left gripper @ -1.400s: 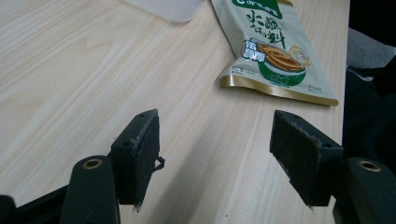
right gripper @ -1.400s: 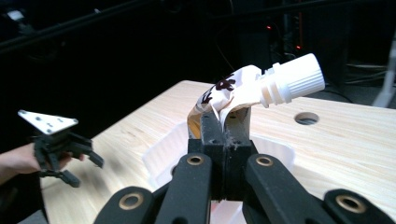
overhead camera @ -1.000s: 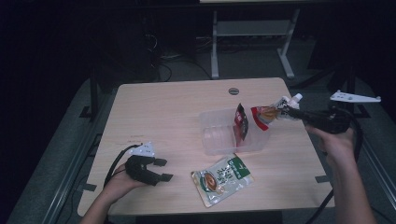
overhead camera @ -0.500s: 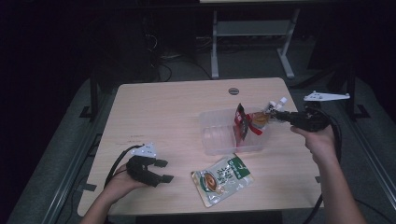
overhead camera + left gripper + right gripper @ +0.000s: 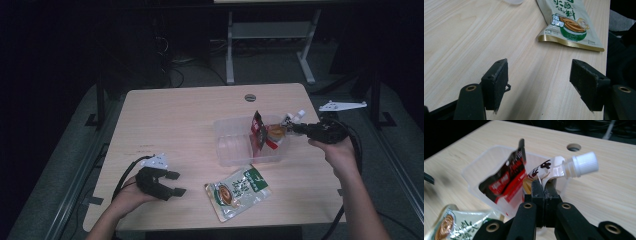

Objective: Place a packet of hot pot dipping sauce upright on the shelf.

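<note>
Spouted pouch (image 5: 541, 168), red-black-white, white screw cap, creased and tilted.

High view: fixed above the person's side, facing forward and down, taking in the whole counter (image 5: 175, 120) from a distance. Left gripper view: low, close over the counter, looking along its tool (image 5: 539, 82) toward the green pouch (image 5: 570, 22). Right gripper view: close behind its tool (image 5: 544, 188), facing the clear tub (image 5: 486, 162). All three share the green pouch.
</note>
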Tool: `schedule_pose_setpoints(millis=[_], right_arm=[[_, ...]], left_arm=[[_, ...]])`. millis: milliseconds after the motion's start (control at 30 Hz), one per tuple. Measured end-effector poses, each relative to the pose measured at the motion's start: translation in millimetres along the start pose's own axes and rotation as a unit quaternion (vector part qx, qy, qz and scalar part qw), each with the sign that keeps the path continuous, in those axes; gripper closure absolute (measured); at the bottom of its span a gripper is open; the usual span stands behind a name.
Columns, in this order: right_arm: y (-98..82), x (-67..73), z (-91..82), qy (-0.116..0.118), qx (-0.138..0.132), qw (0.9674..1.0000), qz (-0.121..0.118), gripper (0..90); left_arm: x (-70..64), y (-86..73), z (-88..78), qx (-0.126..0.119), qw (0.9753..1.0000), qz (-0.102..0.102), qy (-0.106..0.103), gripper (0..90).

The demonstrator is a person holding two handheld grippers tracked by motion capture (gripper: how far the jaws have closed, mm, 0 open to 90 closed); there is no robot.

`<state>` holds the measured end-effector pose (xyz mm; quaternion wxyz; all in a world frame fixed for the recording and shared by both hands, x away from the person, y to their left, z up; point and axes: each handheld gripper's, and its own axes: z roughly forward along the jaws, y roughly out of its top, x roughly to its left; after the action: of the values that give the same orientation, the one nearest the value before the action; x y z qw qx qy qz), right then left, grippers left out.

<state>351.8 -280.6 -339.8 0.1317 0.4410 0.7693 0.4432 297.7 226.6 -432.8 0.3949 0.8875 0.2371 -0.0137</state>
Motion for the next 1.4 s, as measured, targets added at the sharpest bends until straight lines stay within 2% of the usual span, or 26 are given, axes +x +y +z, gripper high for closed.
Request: schedule_pose_setpoints(millis=[300,367,500,700,867,1133,1267,1400], right_arm=[[-1.9,6.0,-4.3,0.027,0.015,0.9995,-0.004,86.0],[-1.5,6.7,-4.4,0.019,0.014,0.9997,-0.01,85.9],[-1.8,8.3,-2.3,0.049,0.018,0.9986,-0.01,84.7],[-0.6,13.6,4.0,0.055,0.027,0.998,-0.015,87.4],[0.3,13.8,6.0,0.045,0.029,0.9984,-0.017,88.9],[5.5,13.4,5.7,0.014,0.012,0.9998,0.002,89.4],[12.6,17.2,9.4,-0.02,0.008,0.9997,0.006,89.5],[18.2,16.8,9.6,-0.037,-0.005,0.9992,0.013,89.4]], left_arm=[[-1.1,-0.1,1.6,0.002,1.0,0.0,-0.001,30.2],[-1.0,-0.1,1.7,0.002,1.0,0.001,-0.001,29.9],[-0.7,0.0,2.2,0.004,1.0,0.001,-0.002,29.8],[-2.0,0.2,3.5,0.006,1.0,-0.001,-0.004,29.5],[-1.2,0.3,2.5,0.005,1.0,0.0,-0.003,29.3],[0.1,2.5,1.5,-0.007,1.0,-0.006,0.0,29.7],[0.3,2.5,1.6,-0.007,1.0,-0.006,0.002,29.7],[0.4,2.3,1.5,-0.007,0.9999,-0.01,0.001,29.7]])
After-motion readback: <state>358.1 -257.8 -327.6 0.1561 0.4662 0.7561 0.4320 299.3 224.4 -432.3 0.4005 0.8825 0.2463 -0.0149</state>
